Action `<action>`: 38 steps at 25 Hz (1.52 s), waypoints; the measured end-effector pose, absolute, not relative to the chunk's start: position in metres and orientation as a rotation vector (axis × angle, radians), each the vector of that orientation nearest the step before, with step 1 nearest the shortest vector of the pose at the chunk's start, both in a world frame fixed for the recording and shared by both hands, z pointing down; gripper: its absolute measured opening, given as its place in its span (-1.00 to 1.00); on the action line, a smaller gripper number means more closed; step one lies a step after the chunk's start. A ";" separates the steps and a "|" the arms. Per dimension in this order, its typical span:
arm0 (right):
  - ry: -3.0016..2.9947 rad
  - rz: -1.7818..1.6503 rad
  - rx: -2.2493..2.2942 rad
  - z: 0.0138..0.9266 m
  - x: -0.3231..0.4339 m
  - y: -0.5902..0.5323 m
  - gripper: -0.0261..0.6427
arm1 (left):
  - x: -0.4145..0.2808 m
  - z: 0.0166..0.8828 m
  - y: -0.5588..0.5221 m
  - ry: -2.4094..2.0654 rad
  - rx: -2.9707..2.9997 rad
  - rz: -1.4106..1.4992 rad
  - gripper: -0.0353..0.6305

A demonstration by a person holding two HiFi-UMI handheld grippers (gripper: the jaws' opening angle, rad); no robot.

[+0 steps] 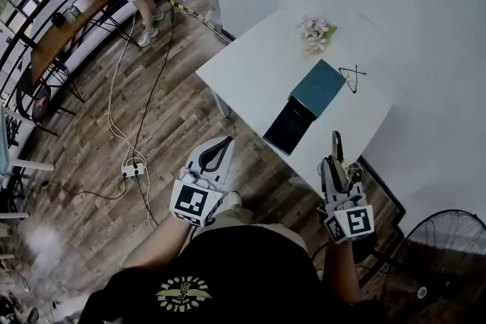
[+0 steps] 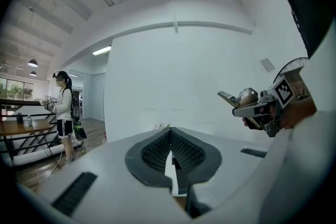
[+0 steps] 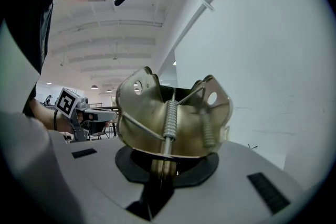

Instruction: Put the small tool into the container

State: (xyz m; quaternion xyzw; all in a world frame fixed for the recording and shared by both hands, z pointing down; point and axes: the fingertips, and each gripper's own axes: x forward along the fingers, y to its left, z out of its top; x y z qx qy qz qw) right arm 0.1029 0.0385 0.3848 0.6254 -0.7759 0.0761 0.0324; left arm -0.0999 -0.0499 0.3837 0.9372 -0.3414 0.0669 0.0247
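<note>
Right gripper [image 1: 335,163] is clamped on the small tool [image 1: 336,142], a brass spring clip pointing up-frame, w/ the container [image 1: 304,106] on the table [image 1: 243,72] just up-left of it, long axis lower-left to upper-right, nearer this gripper than the closed-up, empty left gripper [image 1: 216,155].

No word or number can be read anywhere. Black-and-white square markers [image 1: 194,202] are carried on the cube of the left gripper [image 1: 221,145], at seven o'clock in the head view, and on the cube of the right gripper [image 1: 334,162], at five o'clock. A yellow winged emblem [image 1: 182,292] is printed on the black shirt [image 1: 243,262] at six o'clock. Its lettering is too small to be read.
</note>
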 end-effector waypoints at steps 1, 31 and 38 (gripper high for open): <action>-2.383 0.242 1.931 0.385 0.100 0.035 -0.79 | -0.102 0.383 -0.055 -1.045 2.902 0.204 -0.87; -2.344 0.226 2.155 0.361 0.091 0.016 -0.79 | -0.121 0.388 -0.097 -0.886 2.925 0.161 -0.87; -2.337 0.237 2.193 0.368 0.114 -0.002 -0.79 | -0.100 0.391 -0.112 -0.867 2.959 0.217 -0.87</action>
